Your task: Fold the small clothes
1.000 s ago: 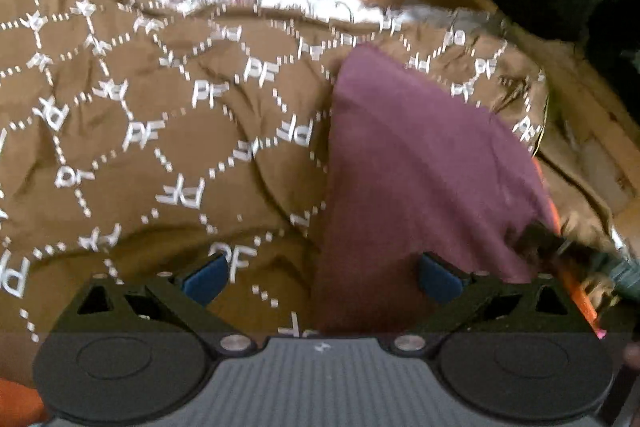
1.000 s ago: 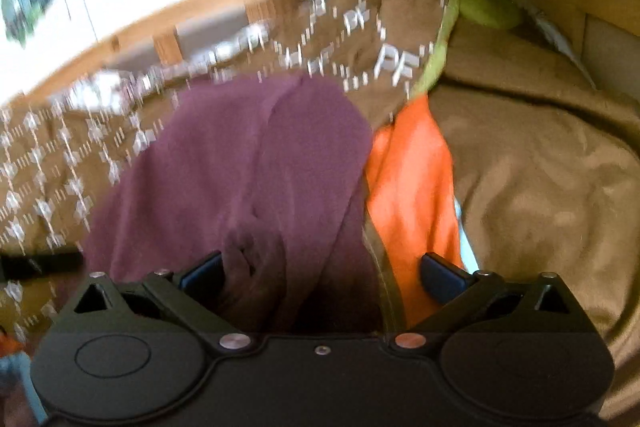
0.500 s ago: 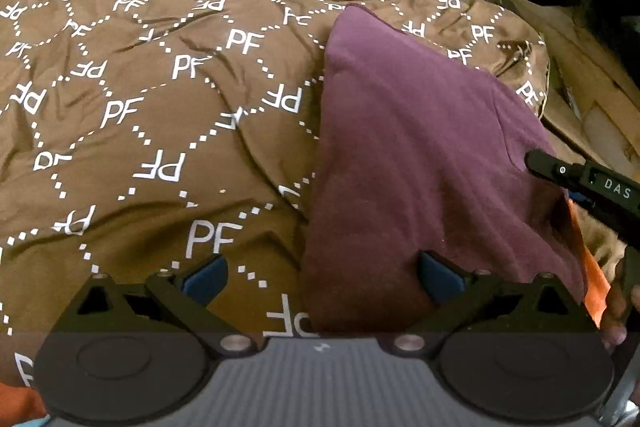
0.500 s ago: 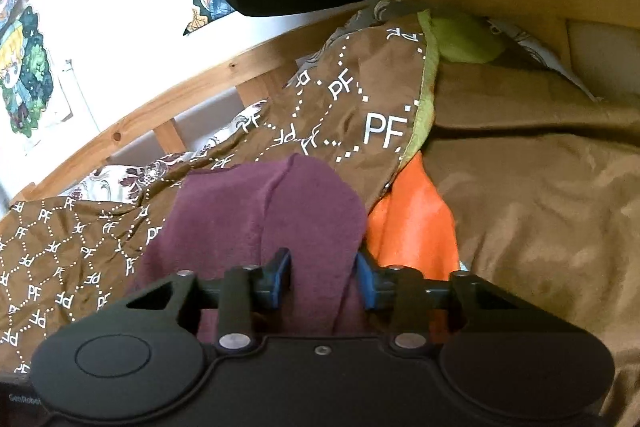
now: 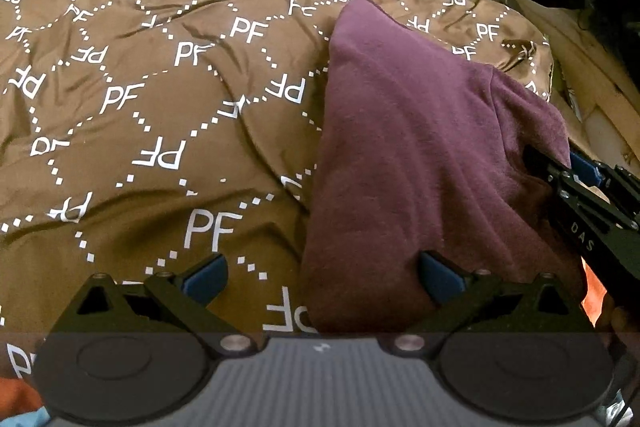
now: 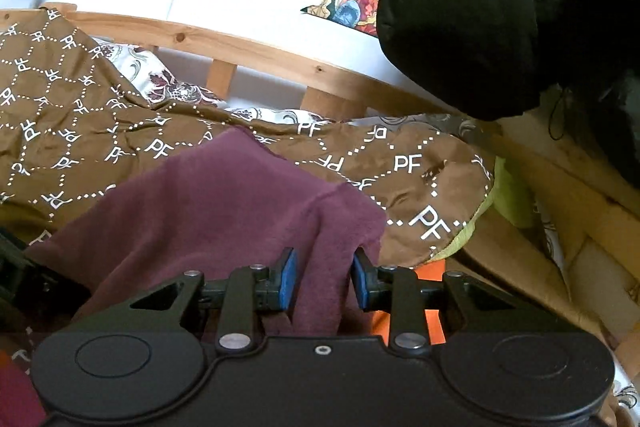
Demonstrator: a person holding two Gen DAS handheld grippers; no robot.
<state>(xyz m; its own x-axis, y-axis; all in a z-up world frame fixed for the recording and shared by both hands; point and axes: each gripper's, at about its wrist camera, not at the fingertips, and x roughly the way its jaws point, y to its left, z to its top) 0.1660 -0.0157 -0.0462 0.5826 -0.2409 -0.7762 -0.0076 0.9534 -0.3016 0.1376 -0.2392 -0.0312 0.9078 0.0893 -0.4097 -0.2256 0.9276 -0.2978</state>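
Two grippers are at work over the bed. A maroon garment lies on the brown quilt printed with white PF letters, near the wooden bed rail. The right gripper has its blue-padded fingers clamped on a bunched edge of the garment. The left gripper hovers with its fingers wide apart, one over the quilt, the other over the garment's near edge. An orange cloth peeks out just beside the garment.

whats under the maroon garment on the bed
The maroon garment lies on the brown PF-print duvet. By its right edge, near the right hand-held gripper, an orange cloth shows. How far that runs underneath is hidden.
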